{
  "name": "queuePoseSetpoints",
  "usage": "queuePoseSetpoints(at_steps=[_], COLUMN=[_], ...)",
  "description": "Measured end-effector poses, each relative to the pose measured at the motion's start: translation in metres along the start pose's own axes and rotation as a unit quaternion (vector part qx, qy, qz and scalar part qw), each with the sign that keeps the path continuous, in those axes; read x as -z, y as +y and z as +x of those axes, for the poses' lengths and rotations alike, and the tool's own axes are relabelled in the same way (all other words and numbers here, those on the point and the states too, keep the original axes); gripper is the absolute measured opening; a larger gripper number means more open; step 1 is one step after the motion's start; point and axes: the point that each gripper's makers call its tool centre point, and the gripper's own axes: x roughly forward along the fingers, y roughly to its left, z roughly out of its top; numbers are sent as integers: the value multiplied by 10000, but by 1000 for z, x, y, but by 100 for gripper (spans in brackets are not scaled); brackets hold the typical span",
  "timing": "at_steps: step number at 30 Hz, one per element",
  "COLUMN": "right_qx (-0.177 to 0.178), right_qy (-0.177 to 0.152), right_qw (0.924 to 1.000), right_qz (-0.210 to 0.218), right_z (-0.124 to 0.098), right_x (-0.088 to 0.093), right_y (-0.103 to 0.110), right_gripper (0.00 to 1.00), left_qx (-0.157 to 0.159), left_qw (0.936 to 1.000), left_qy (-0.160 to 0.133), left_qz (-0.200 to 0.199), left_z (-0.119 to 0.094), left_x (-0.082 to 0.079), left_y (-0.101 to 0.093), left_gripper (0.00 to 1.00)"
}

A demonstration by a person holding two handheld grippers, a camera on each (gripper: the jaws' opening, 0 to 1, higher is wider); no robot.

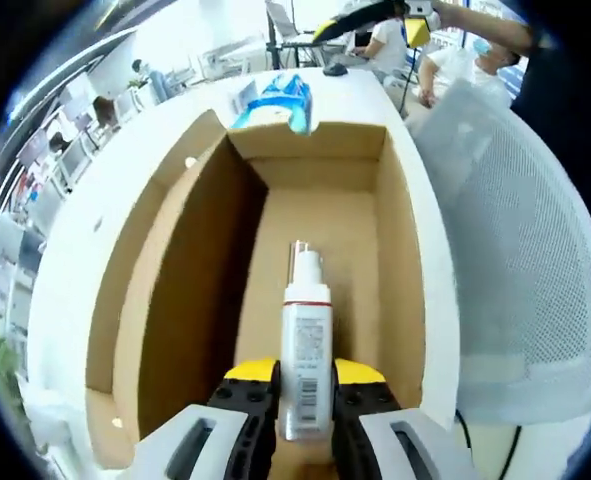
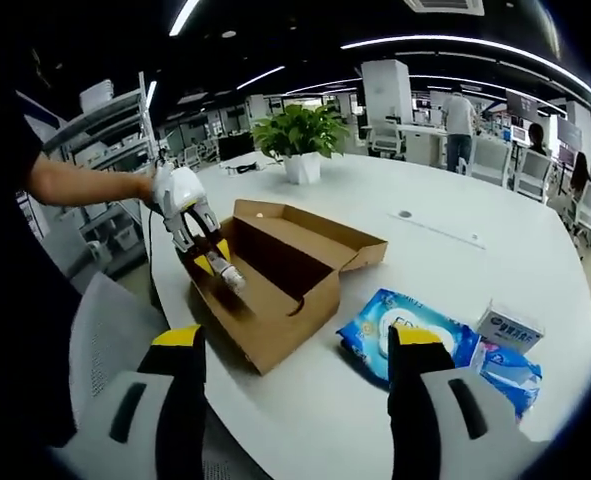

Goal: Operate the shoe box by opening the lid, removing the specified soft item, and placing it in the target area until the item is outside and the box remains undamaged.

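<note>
Fingers of the left gripper (image 1: 305,392) are clamping a white bottle (image 1: 306,340) over the open shoe box (image 1: 165,290). Right gripper (image 2: 295,372) fingers are gaping apart, holding nothing, above the white counter (image 2: 445,260).

Ceiling strip lights (image 2: 455,45) shine cool and even in the right gripper view, and the white counter (image 2: 455,270) throws back a soft sheen. In the left gripper view the background above the box (image 1: 315,200) is washed out and overexposed. Shadows fall softly inside the box. Fisheye curvature bends and slightly blurs the edges of both views.
</note>
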Motion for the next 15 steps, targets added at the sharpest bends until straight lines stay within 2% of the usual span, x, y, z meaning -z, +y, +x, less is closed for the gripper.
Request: queuePoseSetpoints(at_steps=[6,15], right_qx=[-69,-281], right_qy=[-105,-377], right_qw=[9999,9989], right_qz=[-4,7], right_z=[6,14], right_x=[-6,-16], right_y=[3,13], right_gripper=[68,63], left_qx=[-148,-307], left_qw=[9991,9928], left_qy=[-358,-1035], left_qz=[-152,-527], left_z=[-8,-21], left_x=[-19,-52], left_y=[0,-6], left_gripper=[19,19])
